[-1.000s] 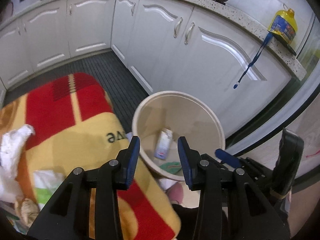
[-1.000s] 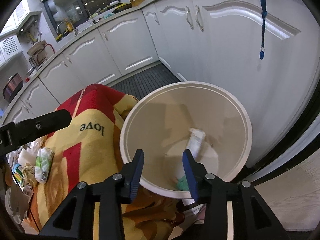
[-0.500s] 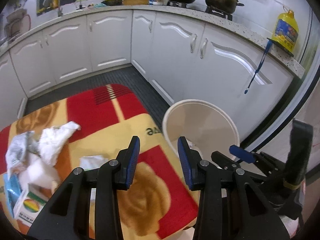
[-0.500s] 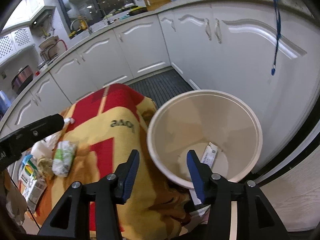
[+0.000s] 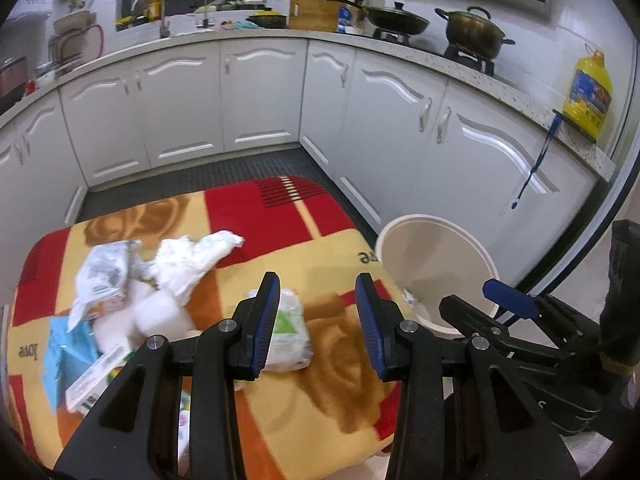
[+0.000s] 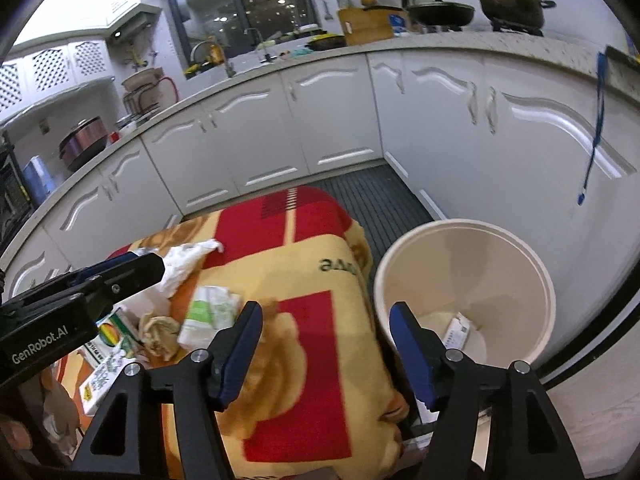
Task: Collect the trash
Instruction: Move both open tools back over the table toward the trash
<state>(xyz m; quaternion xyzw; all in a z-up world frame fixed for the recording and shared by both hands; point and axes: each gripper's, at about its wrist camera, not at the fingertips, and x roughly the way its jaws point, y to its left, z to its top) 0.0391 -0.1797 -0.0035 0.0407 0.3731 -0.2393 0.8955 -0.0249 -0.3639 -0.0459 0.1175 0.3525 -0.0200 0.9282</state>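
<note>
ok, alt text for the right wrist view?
The right claw, open and empty, hangs over a red-and-yellow blanket beside a cream bin holding a white packet. Tissue, wrappers and boxes lie at left, near the left claw.

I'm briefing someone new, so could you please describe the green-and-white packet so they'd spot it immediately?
Find the red-and-yellow blanket beside the cream bin. The green-and-white packet lies nearest the bin, apart from the trash pile: flat, with a green label, unlike the crumpled white tissue.
</note>
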